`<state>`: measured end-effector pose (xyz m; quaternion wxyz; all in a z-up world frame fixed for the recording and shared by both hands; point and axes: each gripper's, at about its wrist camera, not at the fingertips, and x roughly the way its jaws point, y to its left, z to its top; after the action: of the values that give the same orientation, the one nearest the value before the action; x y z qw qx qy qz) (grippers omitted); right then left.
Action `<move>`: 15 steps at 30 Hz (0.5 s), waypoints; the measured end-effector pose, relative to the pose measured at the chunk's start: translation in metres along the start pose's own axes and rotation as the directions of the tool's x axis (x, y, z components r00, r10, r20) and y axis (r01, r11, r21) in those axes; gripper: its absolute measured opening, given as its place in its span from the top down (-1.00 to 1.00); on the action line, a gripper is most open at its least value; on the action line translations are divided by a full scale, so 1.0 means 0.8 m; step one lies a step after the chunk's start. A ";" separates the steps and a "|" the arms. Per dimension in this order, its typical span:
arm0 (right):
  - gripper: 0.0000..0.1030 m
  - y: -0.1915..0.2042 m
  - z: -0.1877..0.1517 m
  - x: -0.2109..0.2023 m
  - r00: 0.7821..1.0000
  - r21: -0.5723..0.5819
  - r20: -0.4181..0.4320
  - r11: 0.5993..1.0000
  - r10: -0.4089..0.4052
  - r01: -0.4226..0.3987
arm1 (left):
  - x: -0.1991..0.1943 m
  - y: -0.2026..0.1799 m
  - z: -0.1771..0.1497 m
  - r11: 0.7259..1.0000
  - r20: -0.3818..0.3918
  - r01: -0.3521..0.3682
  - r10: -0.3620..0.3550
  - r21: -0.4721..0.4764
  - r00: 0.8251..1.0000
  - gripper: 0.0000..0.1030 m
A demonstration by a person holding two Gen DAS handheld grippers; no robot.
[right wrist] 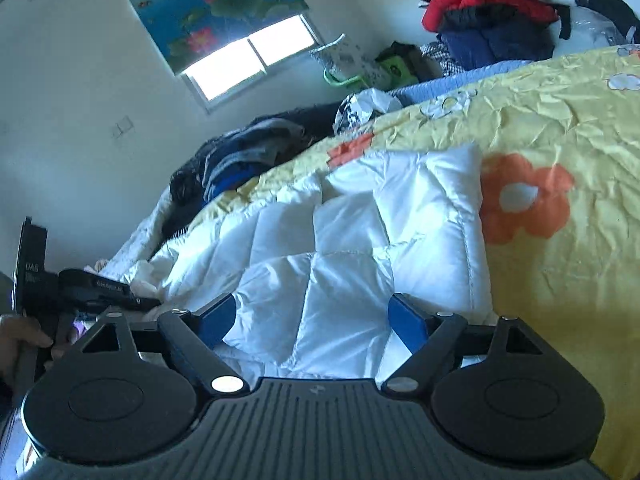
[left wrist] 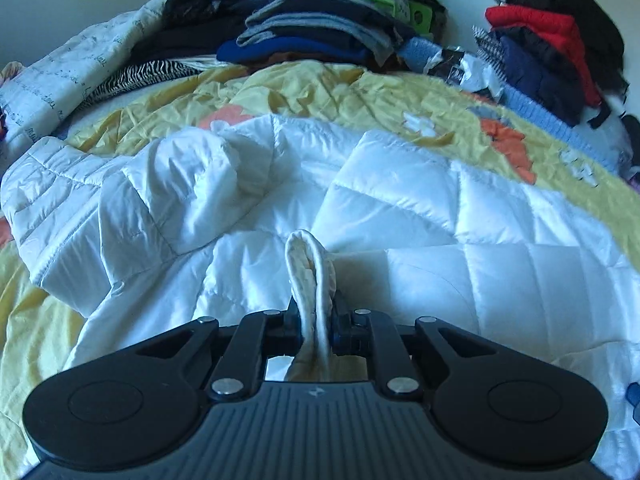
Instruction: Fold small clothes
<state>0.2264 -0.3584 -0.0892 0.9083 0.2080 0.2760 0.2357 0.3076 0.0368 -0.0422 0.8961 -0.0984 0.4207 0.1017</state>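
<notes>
- We see the left gripper [left wrist: 314, 320] held low over the bed, its jaws pressed together on a cream-white band of fabric [left wrist: 308, 264] that loops up from between them.
- That band belongs to the white quilted puffy garment [left wrist: 360, 208], which lies rumpled across the yellow bedspread with orange flowers [right wrist: 560, 160], one puffed fold [left wrist: 192, 184] bunched up at the left.
- We see the right gripper [right wrist: 316, 320] tilted, hovering just over the garment's near edge; its blue-padded jaws stand spread wide with white fabric between them, not pinched.
- In the right wrist view the left gripper [right wrist: 132, 300] reaches in at the garment's left edge.
- To the right of the garment the bedspread lies bare.
- Beyond it, a stack of dark folded clothes [left wrist: 304, 32] and a red-and-navy heap of clothes [left wrist: 548, 48] crowd the far edge against the wall.
</notes>
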 end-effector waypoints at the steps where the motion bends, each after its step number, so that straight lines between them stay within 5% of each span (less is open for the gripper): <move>1: -0.69 0.002 -0.002 0.003 1.000 -0.009 -0.009 1.000 -0.004 0.004 | 0.002 -0.001 0.000 1.000 -0.010 -0.005 0.005 0.012 1.000 0.73; 3: -0.71 0.005 -0.004 0.005 1.000 -0.028 -0.017 0.999 -0.016 0.015 | -0.001 -0.001 0.001 1.000 -0.010 -0.012 0.012 0.029 1.000 0.68; 6: -0.75 0.007 -0.004 0.005 1.000 -0.027 -0.020 1.000 -0.014 0.013 | -0.019 0.009 0.005 0.999 -0.010 -0.040 0.040 -0.001 0.999 0.25; 8: -0.76 0.006 -0.002 0.003 1.000 -0.019 -0.021 1.000 -0.010 0.010 | -0.048 0.017 0.007 0.996 0.064 -0.069 0.072 -0.053 0.995 0.09; 10: -0.77 0.007 -0.003 0.004 1.000 -0.022 -0.023 1.000 -0.012 0.012 | -0.081 0.014 0.007 0.995 0.172 -0.070 0.081 -0.072 0.982 -0.34; 13: -0.80 0.010 -0.004 0.003 1.000 -0.035 -0.025 0.999 -0.018 0.017 | -0.111 -0.014 -0.002 1.000 0.290 -0.026 0.029 -0.016 0.956 -0.48; 15: -0.81 0.012 -0.004 0.004 0.999 -0.039 -0.026 0.999 -0.019 0.018 | -0.105 -0.040 -0.014 0.997 0.281 0.006 -0.025 0.071 0.959 -0.49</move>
<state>0.2240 -0.3485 -0.0880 0.9106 0.1844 0.2852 0.2355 0.2554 -0.0049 0.0182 0.9505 -0.0552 0.2914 0.0931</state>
